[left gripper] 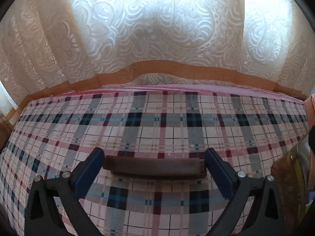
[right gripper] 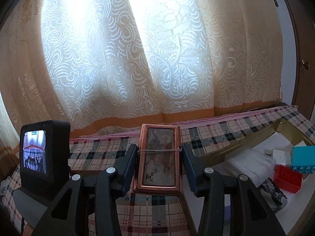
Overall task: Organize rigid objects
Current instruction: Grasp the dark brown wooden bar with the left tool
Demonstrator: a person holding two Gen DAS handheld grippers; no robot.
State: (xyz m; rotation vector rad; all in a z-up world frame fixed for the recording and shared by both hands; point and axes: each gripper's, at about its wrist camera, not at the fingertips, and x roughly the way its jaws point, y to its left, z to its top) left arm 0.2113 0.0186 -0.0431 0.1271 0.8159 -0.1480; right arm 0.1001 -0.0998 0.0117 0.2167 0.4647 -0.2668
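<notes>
A: We are holding two flat pieces above the plaid-covered bed (left gripper: 157, 122), lace curtain (left gripper: 157, 29) behind. In the left wrist view, the left gripper (left gripper: 154, 164) is spanning a dark brown flat object (left gripper: 153, 167) lying crosswise; its jaws are standing wide, pads at both ends, so we are judging it clamped.

B: And the right gripper (right gripper: 159, 160) is gripping a copper-framed box (right gripper: 157, 157) bound with a rubber band (right gripper: 159, 150), jaws pressed against its long sides.

A: We are judging this the carrying step. The next move is calling for lowering the box level into the gold-rimmed tray (right gripper: 242, 137) at 3 o'clock.

B: Only the right view is showing that tray's contents: a red brick (right gripper: 287, 179), a blue brick (right gripper: 303, 160), a white box (right gripper: 250, 165). It is also catching the left gripper's camera (right gripper: 44, 153) at 9 o'clock. The left view is showing merely a blurred amber edge at 4 o'clock.
</notes>
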